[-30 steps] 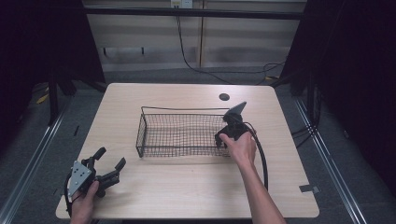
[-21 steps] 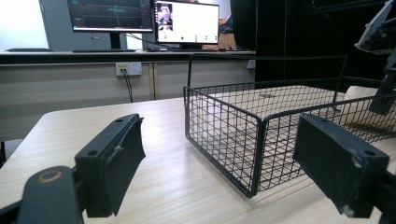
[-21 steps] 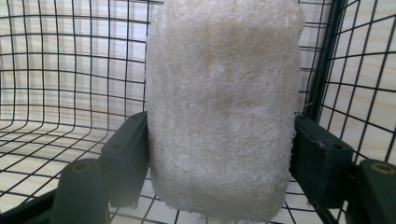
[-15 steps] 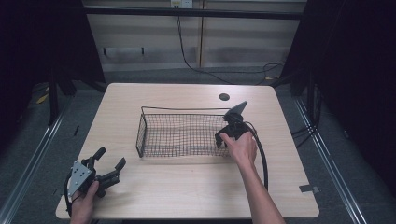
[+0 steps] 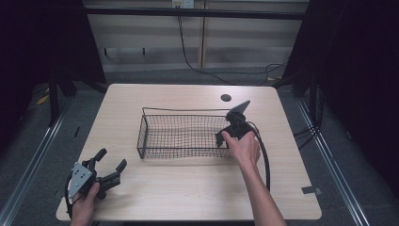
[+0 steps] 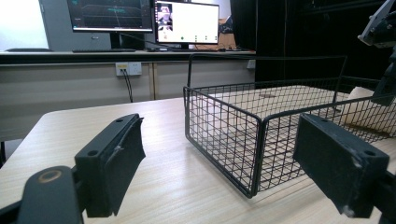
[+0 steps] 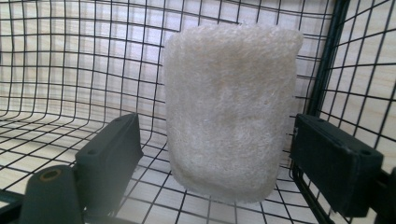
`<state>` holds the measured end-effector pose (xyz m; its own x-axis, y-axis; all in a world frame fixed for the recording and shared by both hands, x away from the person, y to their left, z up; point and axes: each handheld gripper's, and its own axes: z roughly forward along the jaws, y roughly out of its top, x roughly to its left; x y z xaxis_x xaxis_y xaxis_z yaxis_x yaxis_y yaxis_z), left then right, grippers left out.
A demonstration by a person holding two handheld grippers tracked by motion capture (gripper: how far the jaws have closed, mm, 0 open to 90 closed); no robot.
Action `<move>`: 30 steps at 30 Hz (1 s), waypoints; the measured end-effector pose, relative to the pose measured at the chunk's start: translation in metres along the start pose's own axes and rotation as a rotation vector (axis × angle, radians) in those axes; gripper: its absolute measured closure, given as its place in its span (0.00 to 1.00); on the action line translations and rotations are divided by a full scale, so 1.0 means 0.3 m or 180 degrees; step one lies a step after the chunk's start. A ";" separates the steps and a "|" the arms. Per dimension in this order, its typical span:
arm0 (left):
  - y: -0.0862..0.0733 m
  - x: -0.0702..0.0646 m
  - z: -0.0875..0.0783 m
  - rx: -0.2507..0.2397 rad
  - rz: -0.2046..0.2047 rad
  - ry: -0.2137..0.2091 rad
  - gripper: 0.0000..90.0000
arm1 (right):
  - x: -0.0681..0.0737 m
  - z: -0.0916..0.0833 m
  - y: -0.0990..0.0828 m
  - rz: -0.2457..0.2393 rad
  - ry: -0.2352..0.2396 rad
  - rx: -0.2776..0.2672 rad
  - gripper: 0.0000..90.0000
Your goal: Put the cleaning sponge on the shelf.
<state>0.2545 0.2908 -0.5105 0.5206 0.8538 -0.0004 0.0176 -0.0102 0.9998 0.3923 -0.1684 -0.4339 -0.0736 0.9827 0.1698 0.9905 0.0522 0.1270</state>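
Starting at the left of the high view, I see my left gripper (image 5: 107, 168) resting low on the table (image 5: 188, 188) near its front left corner, held in a hand, its jaws spread wide with nothing between them; in the left gripper view the two black pads (image 6: 112, 163) frame bare tabletop, with the corner of the wire basket (image 6: 224, 135) just ahead. Moving right, the black wire basket (image 5: 155, 134) sits around the middle of the table. At its right end my right gripper (image 5: 225, 136) dips inside, the hand (image 5: 243, 149) gripping it from behind. In the right gripper view a cream, fuzzy sponge-like block (image 7: 229, 112) stands upright on the basket floor against the right-hand wall. My right jaws have just been opening, and now stand apart on either side of the block, with clear gaps, so nothing is gripped.
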 end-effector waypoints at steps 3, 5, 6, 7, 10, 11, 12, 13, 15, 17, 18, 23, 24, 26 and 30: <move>0.000 0.000 0.000 -0.0001 -0.0001 -0.0001 0.18 | -0.002 -0.005 -0.001 0.0011 -0.0018 0.0001 0.18; 0.000 0.000 0.000 0.0001 0.0002 0.0000 0.18 | -0.005 -0.012 -0.003 -0.0004 -0.0013 -0.0033 0.18; 0.000 0.000 0.000 0.0001 0.0001 0.0000 0.18 | -0.006 -0.014 -0.003 -0.0011 -0.0023 -0.0032 0.18; 0.000 0.000 0.000 0.0001 0.0002 0.0000 0.18 | -0.007 -0.017 -0.005 -0.0031 0.0001 -0.0045 0.18; 0.000 0.000 0.000 0.0002 0.0001 0.0000 0.18 | -0.007 -0.026 -0.007 -0.0019 0.0029 -0.0084 0.18; 0.000 0.000 0.000 0.0001 0.0001 0.0000 0.18 | -0.008 -0.028 -0.008 -0.0026 0.0036 -0.0094 0.18; 0.000 0.000 0.000 0.0000 0.0000 0.0000 0.18 | -0.011 -0.031 -0.009 -0.0035 0.0055 -0.0113 0.18; 0.000 0.000 0.000 -0.0002 -0.0002 0.0003 0.18 | -0.016 -0.034 -0.010 -0.0053 0.0063 -0.0111 0.18; 0.000 0.000 0.000 0.0000 0.0000 0.0002 0.18 | -0.019 -0.035 -0.011 -0.0048 0.0064 -0.0121 0.19; 0.000 0.000 0.000 -0.0001 -0.0002 0.0000 0.18 | -0.025 -0.042 -0.016 -0.0100 0.0096 -0.0199 0.20; 0.000 0.000 0.000 0.0002 0.0003 -0.0001 0.18 | -0.027 -0.045 -0.018 -0.0102 0.0098 -0.0212 0.20; 0.000 0.000 0.000 0.0002 0.0003 -0.0001 0.18 | -0.039 -0.064 -0.029 -0.0207 0.0195 -0.0318 0.20; 0.000 0.000 0.000 0.0000 0.0001 0.0002 0.18 | -0.040 -0.067 -0.031 -0.0212 0.0201 -0.0331 0.20; 0.000 0.000 0.000 0.0001 0.0001 -0.0001 0.18 | -0.042 -0.076 -0.039 -0.0259 0.0231 -0.0391 0.20; 0.000 0.000 0.000 0.0000 0.0000 0.0002 0.18 | -0.048 -0.092 -0.053 -0.0339 0.0279 -0.0499 0.20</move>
<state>0.2546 0.2908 -0.5105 0.5201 0.8541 -0.0003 0.0176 -0.0103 0.9998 0.3744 -0.1881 -0.4115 -0.1935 0.9536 0.2307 0.9469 0.1200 0.2982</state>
